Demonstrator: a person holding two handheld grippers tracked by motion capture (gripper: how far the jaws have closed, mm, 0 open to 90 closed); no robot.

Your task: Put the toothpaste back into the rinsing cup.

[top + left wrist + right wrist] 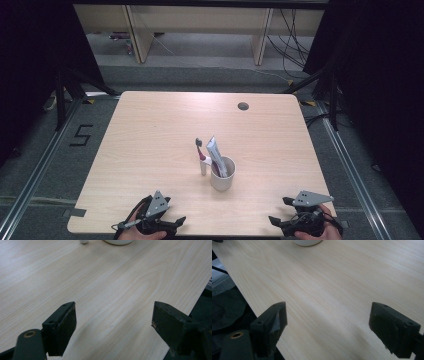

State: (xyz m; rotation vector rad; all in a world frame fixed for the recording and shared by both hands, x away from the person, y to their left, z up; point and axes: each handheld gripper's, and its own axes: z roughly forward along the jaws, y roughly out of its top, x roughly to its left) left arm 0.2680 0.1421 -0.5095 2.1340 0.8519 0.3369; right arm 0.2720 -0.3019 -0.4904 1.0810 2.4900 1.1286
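Readable writing: just a "5" [81, 135] marked on the floor left of the table [150, 130]. The tube's print is too small to read.

Left gripper [159, 220] sits at the near left edge of the table, held from below by a hand [145, 234], grey plate on top, pointing forward and in toward the centre. In the left gripper view its jaws stand wide apart with bare wood between them, gripping nothing. Right gripper [292, 220] is at the near right corner in the other hand [317, 232], same pose mirrored. In the right gripper view the jaws are likewise spread wide and empty, hanging over the table's edge.

Count: one white cup [222, 174], near the table's centre and slightly toward the person, between both grippers and well apart from each. One tube [217, 156] stands tilted inside it. One toothbrush [200, 150] stands upright just beside the cup on its left, in a small white holder [203, 167]; can't tell if the holder touches the cup. One round cable hole [243, 106] near the far edge.

Cup base [118, 241] shows at the top of the left gripper view, with the holder foot [84, 241] next to it.
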